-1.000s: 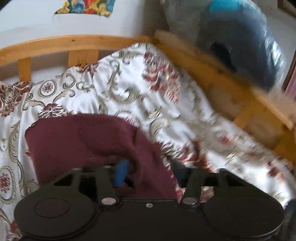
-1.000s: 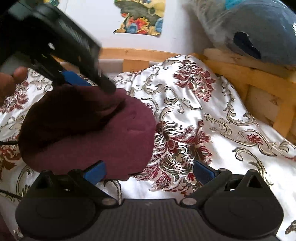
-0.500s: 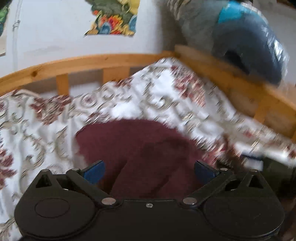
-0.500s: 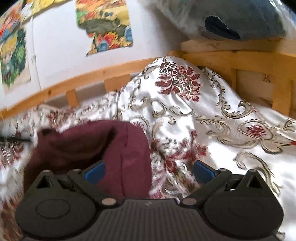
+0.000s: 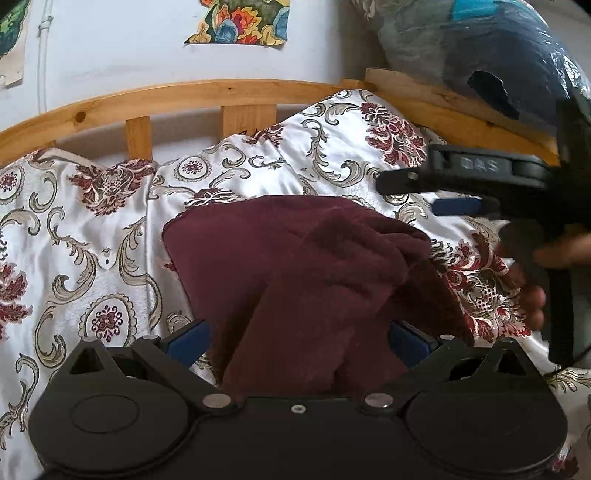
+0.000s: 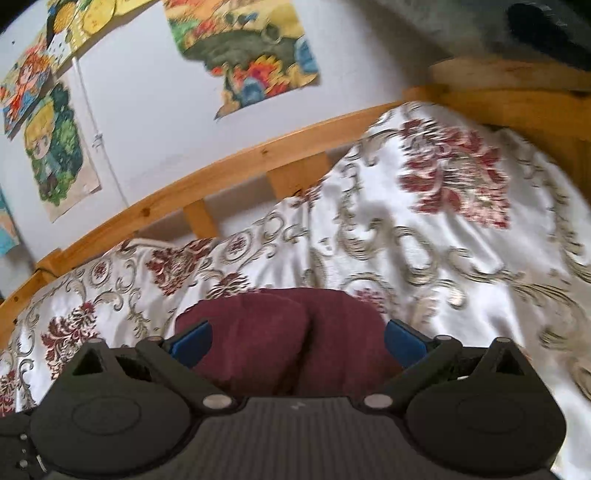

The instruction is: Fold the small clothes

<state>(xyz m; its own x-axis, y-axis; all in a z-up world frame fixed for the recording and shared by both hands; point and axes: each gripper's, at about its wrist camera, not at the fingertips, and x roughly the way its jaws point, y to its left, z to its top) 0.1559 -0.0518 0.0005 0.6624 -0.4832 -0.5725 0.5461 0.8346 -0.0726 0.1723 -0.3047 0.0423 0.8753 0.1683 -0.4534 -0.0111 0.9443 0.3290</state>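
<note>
The dark red cloth point(image 5: 295, 266) lies on the bed, on top of the flowery bedspread point(image 5: 92, 236). It is already folded over at least once: one thick flap lies across the rest and makes a soft hump down the middle. The far edge looks flat and neat. The near part is still lumpy, so I think the fold is partly done and needs another fold or some patting flat. How many folds are left is hard to say.

The left claw point(image 5: 295, 343) is spread wide. Its jaws have just been opening, and the cloth sits between the two blue pads point(image 5: 186, 343) but they do not squeeze it. The cloth's near end runs right under this claw.

The right claw point(image 6: 297, 343) is spread wide too, and nothing is pinched in it. In its own view the cloth lies just in front of it and below, between the pads but not touched by them. From the left view, the right claw is up in the air to the right of the cloth, with a hand point(image 5: 532, 291) holding its handle.

Behind the bed stands a wooden rail point(image 5: 184, 96) and a wall with colourful pictures point(image 5: 240, 22). A big plastic-wrapped bundle point(image 5: 498, 55) sits on the corner.
</note>
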